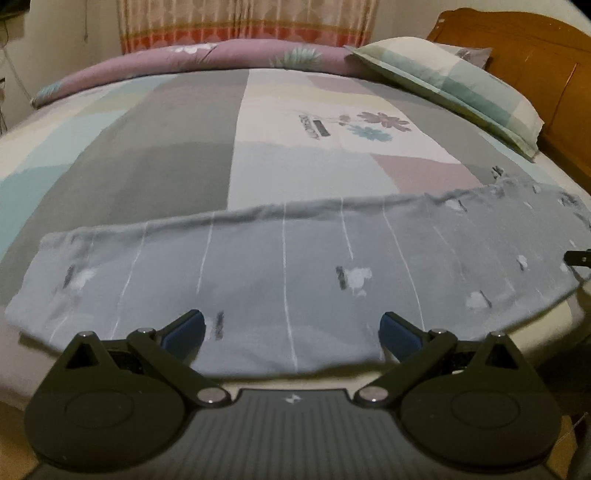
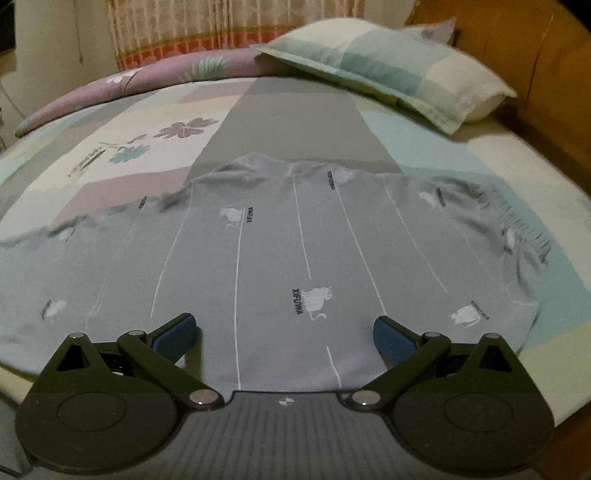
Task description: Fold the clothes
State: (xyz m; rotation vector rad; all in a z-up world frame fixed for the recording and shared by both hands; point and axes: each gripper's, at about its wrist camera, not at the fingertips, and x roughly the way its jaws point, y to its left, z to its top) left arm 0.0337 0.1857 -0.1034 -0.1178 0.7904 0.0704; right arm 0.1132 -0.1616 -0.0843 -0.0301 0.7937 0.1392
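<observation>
A grey garment (image 1: 280, 273) with thin white stripes and small white animal prints lies flat in a long band across the near edge of the bed. It also shows in the right wrist view (image 2: 266, 258), with its gathered end at the right. My left gripper (image 1: 291, 332) is open and empty, fingers wide apart just over the garment's near edge. My right gripper (image 2: 284, 334) is open and empty over the near edge too. A dark tip of the right gripper (image 1: 578, 257) shows at the right edge of the left wrist view.
The bed sheet (image 1: 192, 155) has grey, cream and teal patches. A checked pillow (image 1: 454, 92) lies at the far right by the wooden headboard (image 1: 535, 55). A rolled purple quilt (image 1: 192, 62) runs along the far side under a curtain (image 1: 243, 22).
</observation>
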